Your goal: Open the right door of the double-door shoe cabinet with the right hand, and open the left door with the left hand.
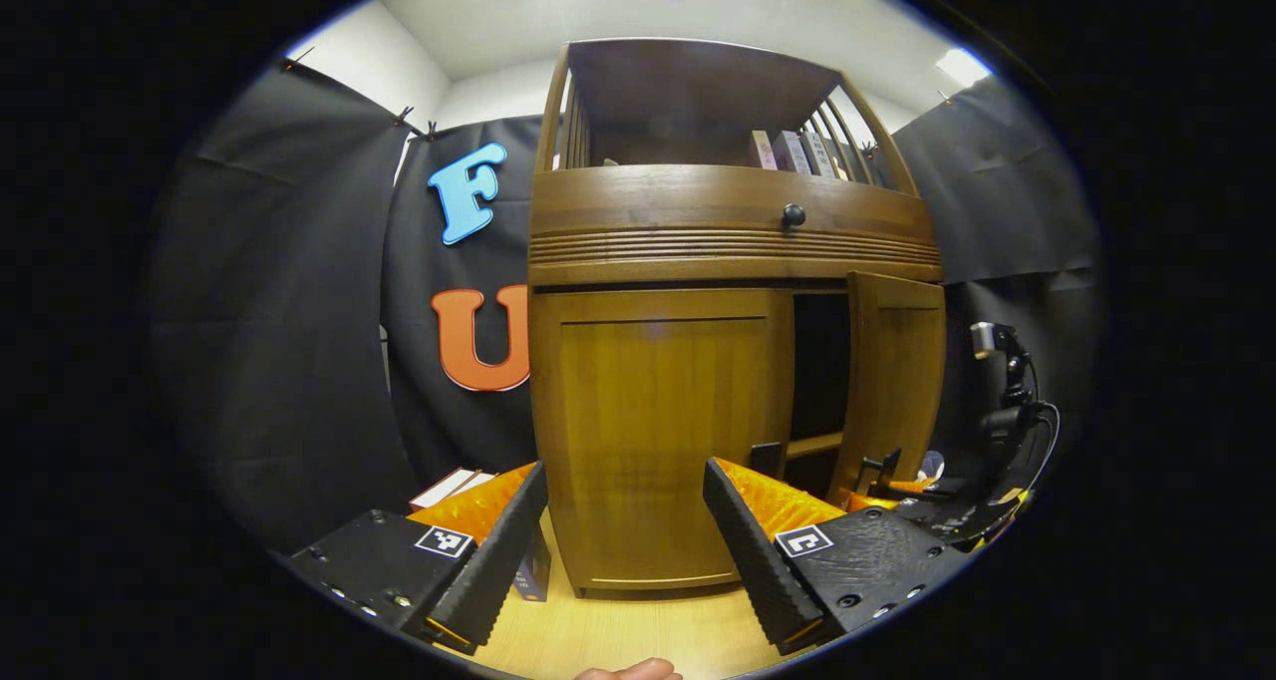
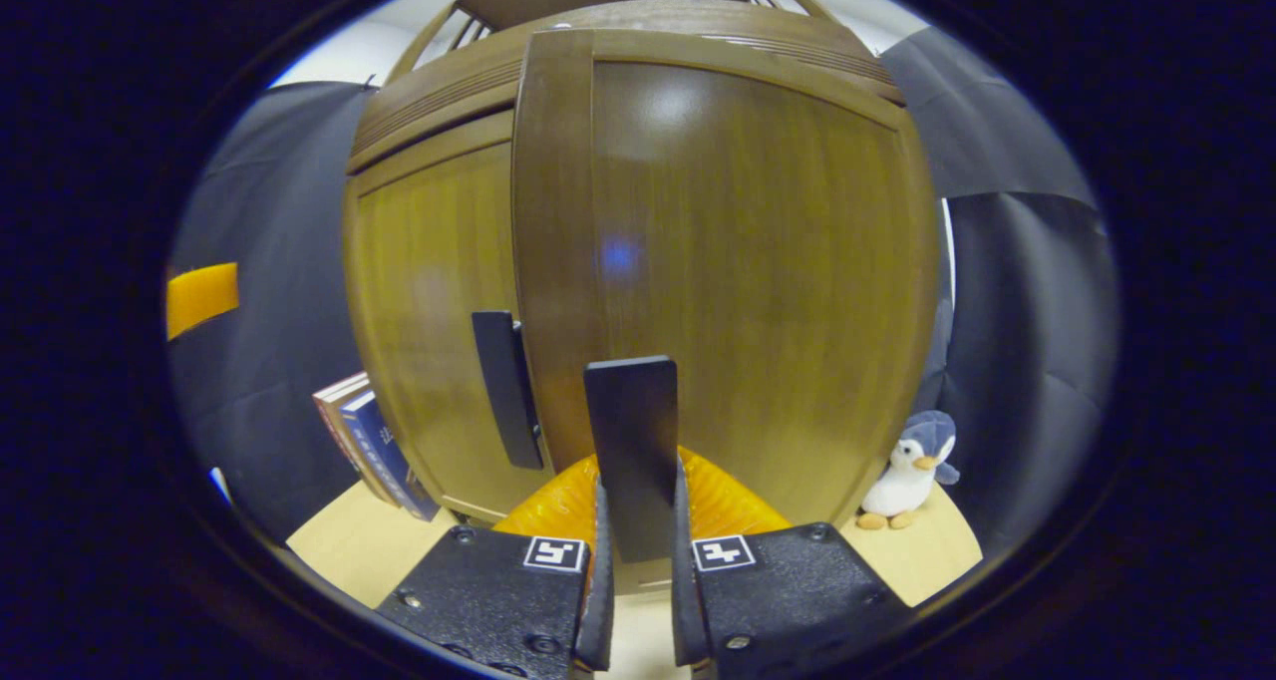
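Observation:
The wooden shoe cabinet point(image 1: 733, 246) stands straight ahead in the left gripper view. Its left door point(image 1: 658, 431) is closed, with a black handle point(image 1: 766, 458) at its inner edge. The right door point(image 1: 895, 381) is swung partly outward, leaving a dark gap. My left gripper point(image 1: 623, 550) is open in front of the left door, apart from it. In the right gripper view the right door point(image 2: 758, 261) is close up, and my right gripper point(image 2: 635, 580) is shut on its black handle point(image 2: 630, 441). The left door's handle point(image 2: 508, 386) is just to the left. The right gripper point(image 1: 882, 473) also appears at the right door.
Books point(image 2: 364, 441) lean by the cabinet's left side on the wooden floor point(image 2: 339, 540). A plush penguin point(image 2: 907, 471) sits at the right corner. A drawer with a black knob point(image 1: 793, 215) and a shelf of books point(image 1: 797, 152) top the cabinet. Black cloth hangs all round.

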{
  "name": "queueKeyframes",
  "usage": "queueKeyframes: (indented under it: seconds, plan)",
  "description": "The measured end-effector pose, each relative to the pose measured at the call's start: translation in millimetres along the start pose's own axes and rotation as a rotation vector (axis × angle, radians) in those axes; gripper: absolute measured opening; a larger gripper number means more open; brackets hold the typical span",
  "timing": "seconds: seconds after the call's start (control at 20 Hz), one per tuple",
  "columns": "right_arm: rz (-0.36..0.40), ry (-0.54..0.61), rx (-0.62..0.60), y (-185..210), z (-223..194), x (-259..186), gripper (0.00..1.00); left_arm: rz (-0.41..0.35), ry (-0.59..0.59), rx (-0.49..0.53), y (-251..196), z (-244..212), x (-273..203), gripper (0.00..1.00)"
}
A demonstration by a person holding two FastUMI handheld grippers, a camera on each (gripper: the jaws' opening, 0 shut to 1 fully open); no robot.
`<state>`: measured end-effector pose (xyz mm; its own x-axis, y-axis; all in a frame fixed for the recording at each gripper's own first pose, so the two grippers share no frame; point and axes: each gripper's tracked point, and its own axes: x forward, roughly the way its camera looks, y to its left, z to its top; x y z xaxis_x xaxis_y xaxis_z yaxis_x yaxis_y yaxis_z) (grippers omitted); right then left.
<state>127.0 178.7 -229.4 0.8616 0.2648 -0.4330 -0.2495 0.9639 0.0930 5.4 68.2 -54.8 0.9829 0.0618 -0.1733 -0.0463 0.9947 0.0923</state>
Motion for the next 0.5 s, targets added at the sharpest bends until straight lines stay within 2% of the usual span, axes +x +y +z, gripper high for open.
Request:
queueKeyframes:
  seconds: [0.4, 0.45, 0.5]
  plan:
    - [0.013, 0.002, 0.013, -27.8, -13.2, -55.1, 0.27, -0.042, -0.019, -0.009, -45.9, 13.1, 2.6, 0.94]
    - [0.011, 0.004, 0.017, -31.8, -14.4, -60.7, 0.26, -0.046, -0.021, -0.011, -51.1, 14.0, 4.2, 1.0]
    - [0.009, 0.004, 0.018, -36.6, -16.4, -66.3, 0.26, -0.05, -0.02, -0.015, -56.3, 14.9, 6.0, 0.94]
